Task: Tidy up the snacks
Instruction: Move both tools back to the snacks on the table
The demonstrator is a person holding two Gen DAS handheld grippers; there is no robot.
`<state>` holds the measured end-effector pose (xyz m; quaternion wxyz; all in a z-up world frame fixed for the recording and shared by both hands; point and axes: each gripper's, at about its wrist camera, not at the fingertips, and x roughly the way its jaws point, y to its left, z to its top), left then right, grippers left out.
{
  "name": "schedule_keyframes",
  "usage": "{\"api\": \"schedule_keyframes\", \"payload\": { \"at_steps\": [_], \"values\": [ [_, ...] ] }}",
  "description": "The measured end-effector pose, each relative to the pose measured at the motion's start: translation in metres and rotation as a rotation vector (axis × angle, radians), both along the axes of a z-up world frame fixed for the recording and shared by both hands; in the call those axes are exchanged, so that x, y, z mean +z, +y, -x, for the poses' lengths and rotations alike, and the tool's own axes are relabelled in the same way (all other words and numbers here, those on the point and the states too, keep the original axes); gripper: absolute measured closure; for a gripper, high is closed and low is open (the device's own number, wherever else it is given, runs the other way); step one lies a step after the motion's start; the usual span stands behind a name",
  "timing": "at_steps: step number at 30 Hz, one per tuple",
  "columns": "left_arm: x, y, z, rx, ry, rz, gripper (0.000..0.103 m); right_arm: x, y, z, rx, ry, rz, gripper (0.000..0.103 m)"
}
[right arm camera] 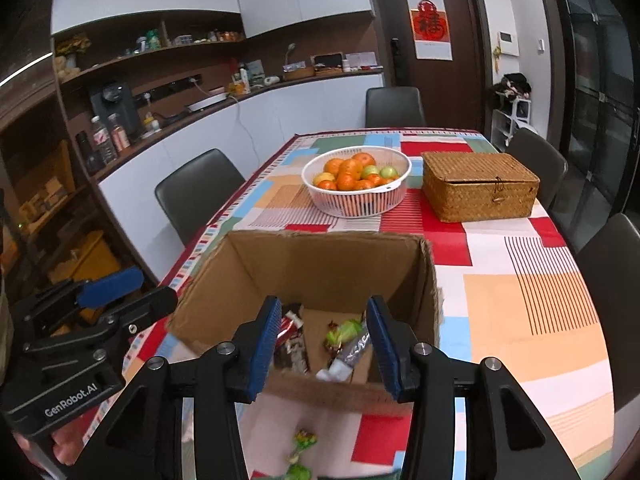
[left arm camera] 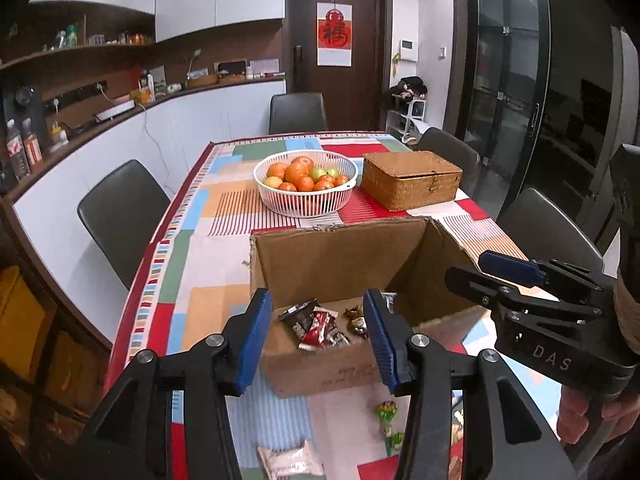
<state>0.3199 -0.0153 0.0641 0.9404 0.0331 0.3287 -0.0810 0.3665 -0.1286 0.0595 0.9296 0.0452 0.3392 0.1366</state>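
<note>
I see both claws parted over the cardboard box (left arm camera: pixel 332 256) on the counter (right arm camera: pixel 520 300), nothing between the pads of my left claw (left arm camera: pixel 316 336) or my right claw (right arm camera: pixel 322 344). Inside lie crinkled snacks (left arm camera: pixel 320 326): dark and red wrappers, a green-wrapped candy (right arm camera: pixel 344 330), a silvery bar. More sweets (left arm camera: pixel 387 412) sit just before the box.

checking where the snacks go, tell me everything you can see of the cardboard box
The cardboard box is plain brown corrugated card, open-topped with ragged cut edges, standing upright on the patterned tablecloth in front of the fruit basket. Faint print marks its near wall. Several wrapped snacks lie on its floor. Nothing visibly grips it.
</note>
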Motion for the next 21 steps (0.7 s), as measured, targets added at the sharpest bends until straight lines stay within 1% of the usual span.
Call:
{"api": "schedule_keyframes", "payload": {
  "at_steps": [2, 6, 9, 11, 13, 16, 21],
  "values": [
    [0.003, 0.002, 0.012, 0.001, -0.012, -0.002, 0.052, 0.002, 0.003, 0.013, 0.012, -0.009, -0.003, 0.057],
    [0.008, 0.004, 0.034, 0.000, -0.034, -0.006, 0.052, 0.006, 0.009, 0.035, 0.043, -0.011, -0.004, 0.057],
    [0.010, 0.006, 0.052, -0.002, -0.050, -0.019, 0.046, 0.009, 0.013, 0.050, 0.058, -0.023, 0.007, 0.057],
    [0.009, 0.008, 0.062, -0.001, -0.054, -0.024, 0.045, 0.010, 0.015, 0.057, 0.064, -0.026, 0.006, 0.057],
    [0.005, 0.009, 0.071, -0.001, -0.050, -0.029, 0.043, 0.008, 0.016, 0.067, 0.070, -0.021, 0.005, 0.057],
    [-0.003, 0.011, 0.082, 0.006, -0.037, -0.023, 0.043, 0.000, 0.018, 0.077, 0.075, -0.009, 0.013, 0.057],
    [-0.026, 0.016, 0.094, 0.028, 0.013, -0.027, 0.039, -0.023, 0.018, 0.090, 0.067, 0.059, 0.002, 0.057]
  ]
}}
